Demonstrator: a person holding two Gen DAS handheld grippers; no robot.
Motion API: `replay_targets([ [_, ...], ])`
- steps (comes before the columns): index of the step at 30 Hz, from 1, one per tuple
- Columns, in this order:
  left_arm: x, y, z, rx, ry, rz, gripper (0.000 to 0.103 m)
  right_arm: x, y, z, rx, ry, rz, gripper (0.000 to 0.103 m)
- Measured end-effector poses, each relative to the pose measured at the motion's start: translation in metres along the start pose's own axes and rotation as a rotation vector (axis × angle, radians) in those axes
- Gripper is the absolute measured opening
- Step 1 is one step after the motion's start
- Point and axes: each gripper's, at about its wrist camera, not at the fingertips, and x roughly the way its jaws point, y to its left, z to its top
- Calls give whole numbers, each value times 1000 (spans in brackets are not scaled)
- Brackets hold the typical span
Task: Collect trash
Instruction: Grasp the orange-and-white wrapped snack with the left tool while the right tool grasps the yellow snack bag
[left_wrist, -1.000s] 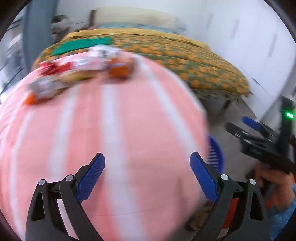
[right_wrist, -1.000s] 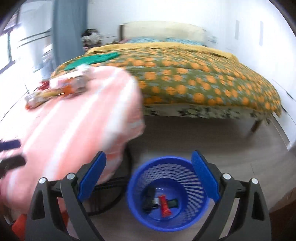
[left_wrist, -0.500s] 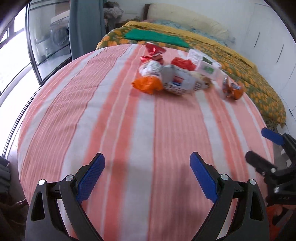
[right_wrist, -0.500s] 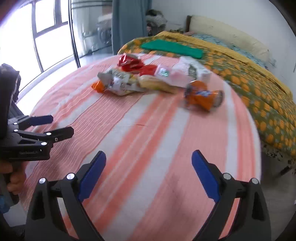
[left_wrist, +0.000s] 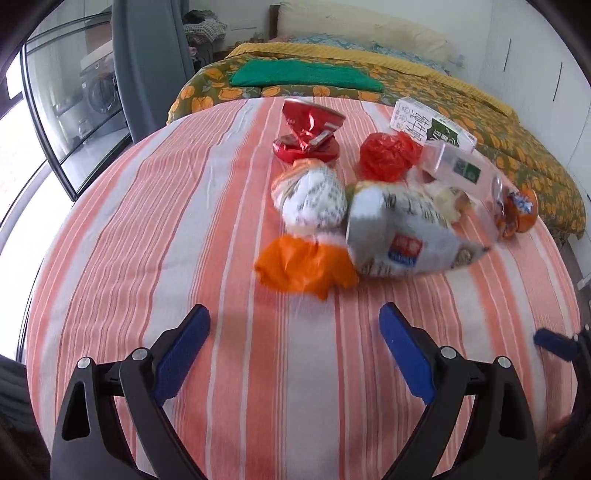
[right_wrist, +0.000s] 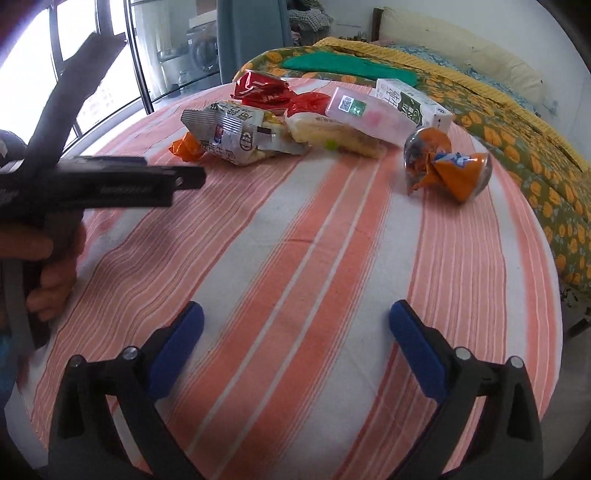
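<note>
The left wrist view is filled by a round table (left_wrist: 147, 236) under a striped orange and white cloth, with the trash heaped beyond the left gripper (left_wrist: 293, 345). A crumpled orange bag (left_wrist: 303, 267) is seen nearest, just ahead of the gap between the fingers and not touched by them. Behind it a white printed wrapper (left_wrist: 314, 197) and a larger grey snack bag (left_wrist: 402, 229) are piled, with a crushed red can (left_wrist: 308, 134), a red plastic wad (left_wrist: 388, 155), a pink box (left_wrist: 458, 168) and a milk carton (left_wrist: 432, 127) farther off. Only a blue fingertip of the other tool is caught at the right edge here.

The right wrist view alone shows the hand (right_wrist: 44, 266) holding the left tool at the left edge, and a crushed orange can (right_wrist: 448, 170) is shown clearly there, ahead of and above the right finger of the right gripper (right_wrist: 295, 345); in the left view it is blurred at the far right of the heap. A yellowish packet (right_wrist: 332, 134) is also better seen here.

Both pairs of fingers are spread wide with nothing between them; the right ones have just been opening further. The heap lies well ahead of the right fingers.
</note>
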Motion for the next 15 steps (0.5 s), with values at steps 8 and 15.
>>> replay_targets([
  [8, 4, 4, 14, 23, -21, -8, 44, 0, 0, 0, 0, 0, 1, 97],
  [15, -40, 44, -22, -26, -26, 9, 40, 0, 0, -1, 1, -1, 2, 97],
])
